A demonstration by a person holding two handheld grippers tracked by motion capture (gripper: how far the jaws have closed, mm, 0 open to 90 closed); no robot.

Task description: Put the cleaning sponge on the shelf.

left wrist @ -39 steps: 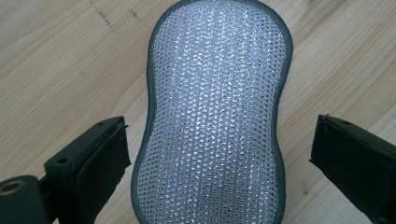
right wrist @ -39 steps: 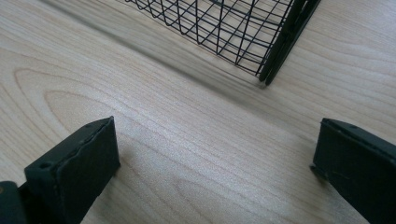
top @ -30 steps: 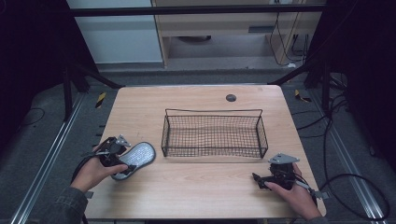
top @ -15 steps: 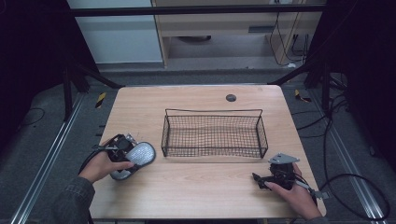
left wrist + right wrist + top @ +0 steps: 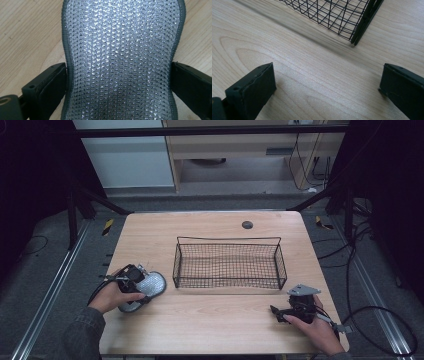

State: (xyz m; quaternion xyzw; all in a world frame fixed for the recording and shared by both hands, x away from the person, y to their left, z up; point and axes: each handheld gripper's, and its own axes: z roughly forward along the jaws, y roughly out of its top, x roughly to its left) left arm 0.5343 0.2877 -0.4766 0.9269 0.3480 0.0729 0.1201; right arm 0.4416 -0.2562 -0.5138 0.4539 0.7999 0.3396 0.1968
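Note:
A silver mesh scrubbing pad (image 5: 151, 284) with a dark grey border lies flat on the wooden table (image 5: 215, 320), left of a black wire basket (image 5: 227, 240). My left gripper (image 5: 140, 286) is low over the pad and open. In the left gripper view the pad (image 5: 120, 50) runs between the two black jaws of that gripper (image 5: 118, 75), whose inner faces meet its narrow waist. My right gripper (image 5: 276, 312) rests open near the table's front right, jaws pointing left. In the right gripper view this gripper (image 5: 328, 82) has bare wood between its jaws.
The basket's near corner (image 5: 353, 37) stands just ahead of the right gripper. A small black round disc (image 5: 247, 224) sits at the table's back edge. Cables trail off the right side, and dark frame legs flank the table.
My left hand has slid its gripper forward to the right, so the jaws now straddle the pad. The pad, the basket and my right gripper have stayed put.

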